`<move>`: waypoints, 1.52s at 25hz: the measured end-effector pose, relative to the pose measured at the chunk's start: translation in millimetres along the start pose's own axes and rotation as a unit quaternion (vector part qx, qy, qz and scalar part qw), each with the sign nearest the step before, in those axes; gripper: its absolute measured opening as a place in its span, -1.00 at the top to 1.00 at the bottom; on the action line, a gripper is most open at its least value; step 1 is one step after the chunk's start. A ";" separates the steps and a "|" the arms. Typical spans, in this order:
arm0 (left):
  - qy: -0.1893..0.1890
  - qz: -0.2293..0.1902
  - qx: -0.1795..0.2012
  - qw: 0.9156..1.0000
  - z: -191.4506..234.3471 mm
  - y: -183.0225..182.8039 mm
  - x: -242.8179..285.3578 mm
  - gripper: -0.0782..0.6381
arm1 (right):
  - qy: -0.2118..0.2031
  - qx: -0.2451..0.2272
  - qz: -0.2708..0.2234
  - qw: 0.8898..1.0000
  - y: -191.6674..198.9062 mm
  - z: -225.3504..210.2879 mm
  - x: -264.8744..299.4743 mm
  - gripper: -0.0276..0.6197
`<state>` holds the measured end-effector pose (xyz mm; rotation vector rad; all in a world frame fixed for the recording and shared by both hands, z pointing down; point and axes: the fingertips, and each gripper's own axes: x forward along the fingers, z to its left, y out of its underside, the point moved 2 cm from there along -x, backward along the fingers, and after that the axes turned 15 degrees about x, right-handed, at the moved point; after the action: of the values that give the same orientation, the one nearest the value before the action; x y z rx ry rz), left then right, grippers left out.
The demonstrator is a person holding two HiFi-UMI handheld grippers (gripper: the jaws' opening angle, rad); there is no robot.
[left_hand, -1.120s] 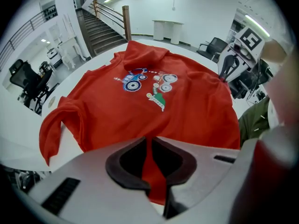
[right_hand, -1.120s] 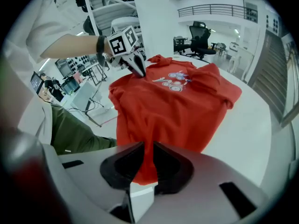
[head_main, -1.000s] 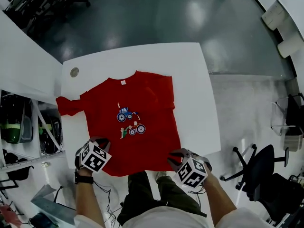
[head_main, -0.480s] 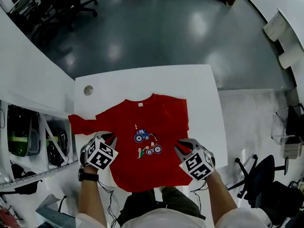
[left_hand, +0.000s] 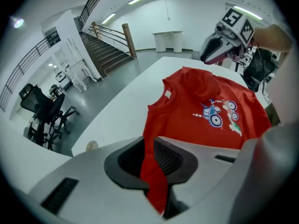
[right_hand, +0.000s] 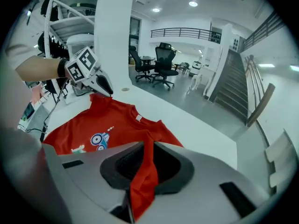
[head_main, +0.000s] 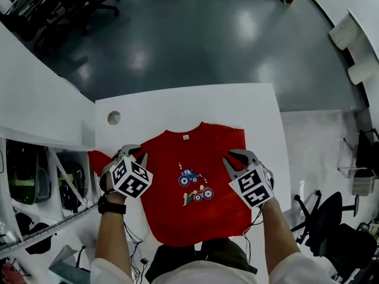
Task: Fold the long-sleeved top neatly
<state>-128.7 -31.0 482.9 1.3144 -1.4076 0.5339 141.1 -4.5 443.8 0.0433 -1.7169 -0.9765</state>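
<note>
A red long-sleeved top (head_main: 198, 209) with a tractor print lies front up on the white table (head_main: 177, 105), collar at the far side. My left gripper (head_main: 132, 152) is at the top's left shoulder, and one sleeve (head_main: 96, 158) sticks out beside it. In the left gripper view a fold of red cloth (left_hand: 150, 171) is pinched in the left gripper (left_hand: 148, 146); its jaws have just been opening slightly. My right gripper (head_main: 237, 157) is at the right shoulder. In the right gripper view the right gripper (right_hand: 148, 149) is shut on a red fold (right_hand: 142, 185).
A round cable hole (head_main: 113, 118) sits in the table's far left corner. Shelving with gear (head_main: 35, 176) stands left of the table, and an office chair (head_main: 331, 229) to the right. The top's hem (head_main: 198, 241) hangs over the near edge by my legs.
Both grippers have moved from the top's hem, along its two sides, up to shoulder level. The top itself lies where it did.
</note>
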 end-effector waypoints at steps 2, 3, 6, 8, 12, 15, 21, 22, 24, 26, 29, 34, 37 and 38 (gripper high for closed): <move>-0.007 0.014 0.009 1.000 7.7 1.5 7.8 0.59 | 0.006 -0.002 -0.007 1.000 -9.4 -9.6 8.2 0.69; -0.008 0.021 0.015 1.000 10.5 2.2 12.3 0.58 | 0.008 -0.004 -0.009 1.000 -14.1 -14.8 13.0 0.69; 0.000 0.038 0.029 0.999 13.7 2.7 26.0 0.55 | 0.007 -0.015 -0.011 1.000 -26.2 -29.6 29.6 0.69; 0.012 0.046 0.030 0.998 14.1 2.7 35.2 0.53 | 0.003 -0.028 -0.007 1.000 -34.2 -38.5 43.2 0.69; 0.038 0.063 0.041 0.996 13.1 0.8 54.1 0.42 | -0.011 -0.059 0.010 0.998 -44.7 -53.3 75.8 0.67; 0.048 0.065 0.038 0.996 14.7 -1.5 62.0 0.41 | -0.032 -0.089 0.042 0.995 -39.8 -55.8 102.4 0.63; 0.088 0.081 0.071 0.990 14.0 -7.2 67.5 0.64 | -0.090 -0.124 0.091 0.984 -27.1 -52.5 128.3 0.71; 0.087 0.082 0.072 0.990 15.3 -7.5 68.6 0.68 | -0.090 -0.127 0.089 0.984 -28.5 -53.4 129.4 0.76; 0.082 0.083 0.071 0.991 20.5 -8.1 71.3 0.70 | -0.089 -0.132 0.086 0.984 -31.2 -55.8 132.0 0.80; 0.077 0.085 0.076 0.990 28.0 -9.9 74.9 0.70 | -0.085 -0.134 0.083 0.984 -34.5 -60.2 134.7 0.80; 0.064 0.087 0.089 0.990 42.3 -14.5 80.9 0.70 | -0.078 -0.132 0.077 0.985 -41.5 -68.5 139.2 0.80; 0.037 0.086 0.112 0.989 66.9 -26.6 92.6 0.70 | -0.064 -0.131 0.062 0.987 -52.9 -84.2 146.5 0.80; 0.022 0.085 0.122 0.989 80.8 -33.6 99.0 0.70 | -0.057 -0.133 0.053 0.988 -61.6 -94.3 151.9 0.80; 0.018 0.084 0.124 0.989 85.0 -35.5 100.8 0.70 | -0.055 -0.134 0.050 0.988 -64.6 -97.1 153.7 0.80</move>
<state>-110.3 -156.3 534.1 1.3785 -1.4651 0.8647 132.1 -177.1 529.5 -0.2736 -1.6555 -1.1426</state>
